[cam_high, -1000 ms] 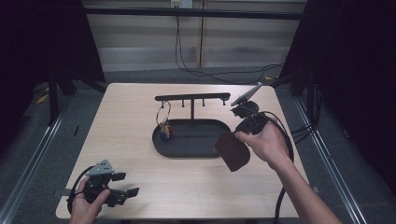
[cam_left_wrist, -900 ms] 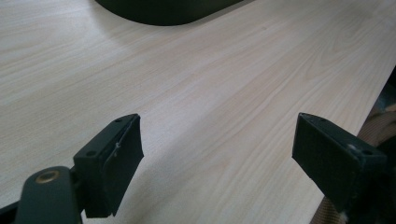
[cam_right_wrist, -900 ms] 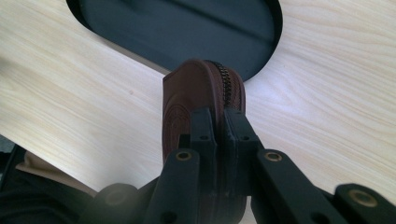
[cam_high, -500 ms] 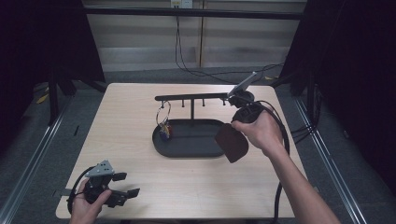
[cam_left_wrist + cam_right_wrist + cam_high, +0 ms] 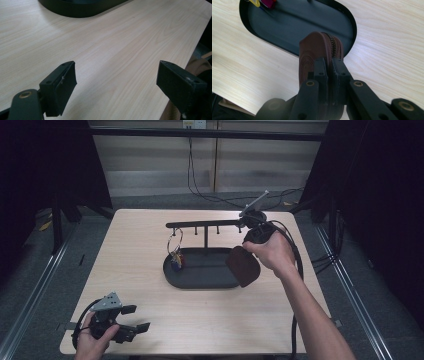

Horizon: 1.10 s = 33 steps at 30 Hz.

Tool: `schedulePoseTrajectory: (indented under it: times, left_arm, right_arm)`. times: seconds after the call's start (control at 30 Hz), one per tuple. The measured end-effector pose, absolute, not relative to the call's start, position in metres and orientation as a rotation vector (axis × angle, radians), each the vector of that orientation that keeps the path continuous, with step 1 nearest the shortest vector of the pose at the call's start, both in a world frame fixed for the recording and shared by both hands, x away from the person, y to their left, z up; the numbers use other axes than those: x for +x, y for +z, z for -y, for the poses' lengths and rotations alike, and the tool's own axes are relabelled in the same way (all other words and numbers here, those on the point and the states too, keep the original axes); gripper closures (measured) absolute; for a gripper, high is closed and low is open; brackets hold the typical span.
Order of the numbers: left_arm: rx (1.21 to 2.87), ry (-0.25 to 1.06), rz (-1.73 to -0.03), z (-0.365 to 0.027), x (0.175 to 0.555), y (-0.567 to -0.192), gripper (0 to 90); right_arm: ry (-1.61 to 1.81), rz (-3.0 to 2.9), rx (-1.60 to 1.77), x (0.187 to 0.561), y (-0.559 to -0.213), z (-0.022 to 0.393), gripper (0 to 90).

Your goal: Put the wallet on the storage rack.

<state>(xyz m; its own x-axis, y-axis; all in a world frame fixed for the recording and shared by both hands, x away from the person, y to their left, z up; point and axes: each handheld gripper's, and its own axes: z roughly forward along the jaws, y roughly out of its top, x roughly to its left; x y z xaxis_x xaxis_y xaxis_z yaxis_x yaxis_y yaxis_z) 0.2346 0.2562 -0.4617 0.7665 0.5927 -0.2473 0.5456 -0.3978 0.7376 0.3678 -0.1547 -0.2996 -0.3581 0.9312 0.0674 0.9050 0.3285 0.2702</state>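
Brown zip pouch (image 5: 322,47), zipper teeth plain between right gripper's (image 5: 329,66) fingers.

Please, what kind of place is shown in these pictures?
Probably a recording bench in a lab or workshop: a bare wooden table framed by dark curtains, cables on the floor behind, and a key stand with tray.

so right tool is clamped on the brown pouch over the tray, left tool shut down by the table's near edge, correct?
Not quite: the left tool is open, its jaws wide apart over bare table in the left gripper view. The rest stands: the right tool is clamped on the brown pouch over the tray.
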Motion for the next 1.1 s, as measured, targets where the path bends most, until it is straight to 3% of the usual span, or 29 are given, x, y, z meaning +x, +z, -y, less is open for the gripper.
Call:
schedulePoseTrajectory:
  times: [1.1]
  left_arm:
    - [2.070, 0.056, -0.863, -0.257, 0.235, -0.462, 16.1]
  right_arm:
    - [0.625, -2.322, 1.929, 0.399, -0.318, 0.170, 83.3]
